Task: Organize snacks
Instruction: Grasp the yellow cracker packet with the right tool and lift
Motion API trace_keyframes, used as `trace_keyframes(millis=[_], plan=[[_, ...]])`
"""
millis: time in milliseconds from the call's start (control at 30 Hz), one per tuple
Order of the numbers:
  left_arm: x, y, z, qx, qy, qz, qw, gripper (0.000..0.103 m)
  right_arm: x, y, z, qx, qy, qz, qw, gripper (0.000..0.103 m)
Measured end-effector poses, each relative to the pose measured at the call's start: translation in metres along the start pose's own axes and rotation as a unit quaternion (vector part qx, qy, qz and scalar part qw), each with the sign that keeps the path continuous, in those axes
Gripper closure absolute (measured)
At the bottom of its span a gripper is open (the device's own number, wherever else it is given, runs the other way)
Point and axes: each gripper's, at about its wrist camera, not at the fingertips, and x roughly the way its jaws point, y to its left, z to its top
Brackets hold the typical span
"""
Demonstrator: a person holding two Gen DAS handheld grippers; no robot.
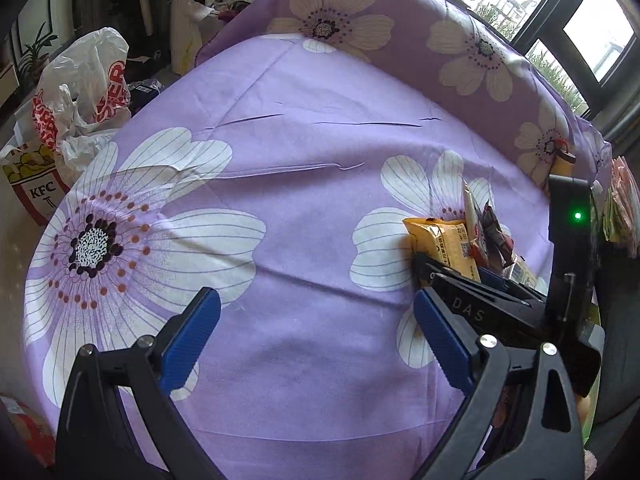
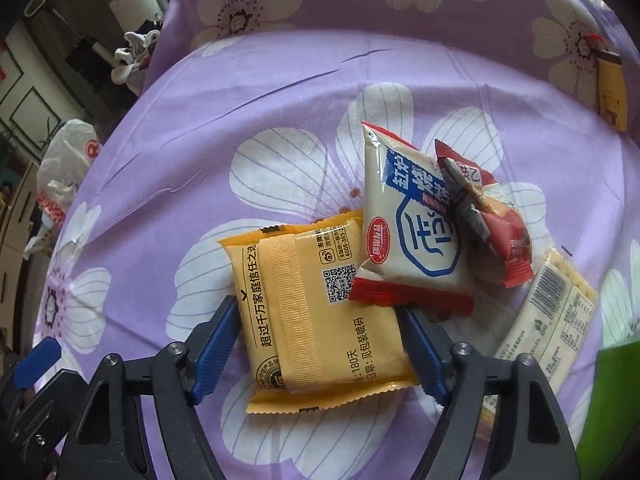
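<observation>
Several snack packets lie on a purple flowered cloth (image 2: 280, 92). A yellow packet (image 2: 316, 316) lies between the fingers of my right gripper (image 2: 320, 324), whose blue pads touch or nearly touch its two sides; it rests on the cloth. A white and blue packet (image 2: 408, 224) overlaps its far corner, with a red packet (image 2: 492, 216) behind it and a pale clear-wrapped packet (image 2: 548, 312) to the right. My left gripper (image 1: 316, 312) is open and empty above bare cloth, left of the pile; the yellow packet (image 1: 440, 240) and the right gripper's body (image 1: 500, 308) show there.
A white plastic bag (image 1: 84, 92) and a KFC bucket (image 1: 32, 188) stand off the cloth's left edge. The cloth rises as a backrest (image 1: 400, 12) behind. A yellow object (image 2: 612, 92) hangs at the far right. Something green (image 2: 616, 392) sits at the right edge.
</observation>
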Motion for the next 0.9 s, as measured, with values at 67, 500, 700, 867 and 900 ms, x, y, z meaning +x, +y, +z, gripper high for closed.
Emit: trace_keyframes(millis=[67, 500, 700, 867, 900], plan=[[-0.001, -0.002, -0.001, 0.005, -0.001, 0.004, 1.0000, 0.006, -0.005, -0.001, -0.004, -0.004, -0.007, 0.001, 1.000, 0.044], [-0.002, -0.022, -0.014, 0.042, 0.008, -0.005, 0.9991, 0.006, -0.069, -0.020, -0.076, 0.042, 0.009, 0.064, 0.997, 0.045], [0.002, -0.041, -0.026, 0.072, 0.018, -0.011, 0.9972, 0.013, -0.073, -0.041, -0.101, 0.080, 0.030, 0.059, 0.995, 0.045], [0.006, -0.054, -0.038, 0.085, 0.036, -0.031, 0.9952, 0.024, -0.087, -0.064, -0.102, 0.118, 0.004, 0.084, 0.989, 0.041], [0.007, -0.056, -0.040, 0.086, 0.040, -0.038, 0.9948, 0.029, -0.092, -0.068, -0.103, 0.123, -0.008, 0.086, 0.989, 0.039]])
